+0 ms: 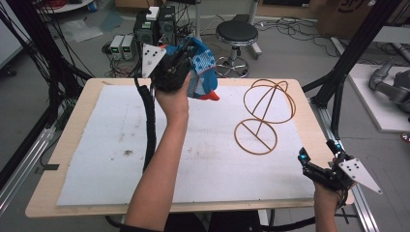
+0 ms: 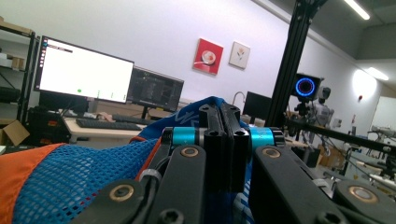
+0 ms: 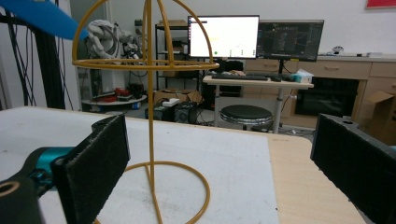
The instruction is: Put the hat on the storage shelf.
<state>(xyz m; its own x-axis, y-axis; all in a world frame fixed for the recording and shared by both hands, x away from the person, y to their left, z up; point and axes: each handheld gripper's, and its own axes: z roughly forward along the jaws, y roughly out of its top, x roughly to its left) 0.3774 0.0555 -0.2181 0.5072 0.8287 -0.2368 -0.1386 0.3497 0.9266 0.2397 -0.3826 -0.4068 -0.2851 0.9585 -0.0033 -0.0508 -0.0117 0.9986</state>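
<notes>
The blue mesh cap with orange trim [image 1: 202, 67] hangs above the tabletop's far edge, clamped in the closed jaws of the left gripper [image 1: 170, 72]. The yellow wire hat stand [image 1: 263, 113] rises toward the far right corner, bare white mat [image 1: 116, 145] spreading around it. The right gripper [image 1: 316, 169], jaws wide and empty, sits at the near right corner.

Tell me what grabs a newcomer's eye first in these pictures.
First, the blue mesh cap with orange trim, lifted above the table's far edge, clamped in the shut left gripper. Next, the yellow wire hat stand, upright on the white mat right of centre, its domed top bare. The right gripper rests at the table's near right corner, jaws wide open toward the stand.
</notes>
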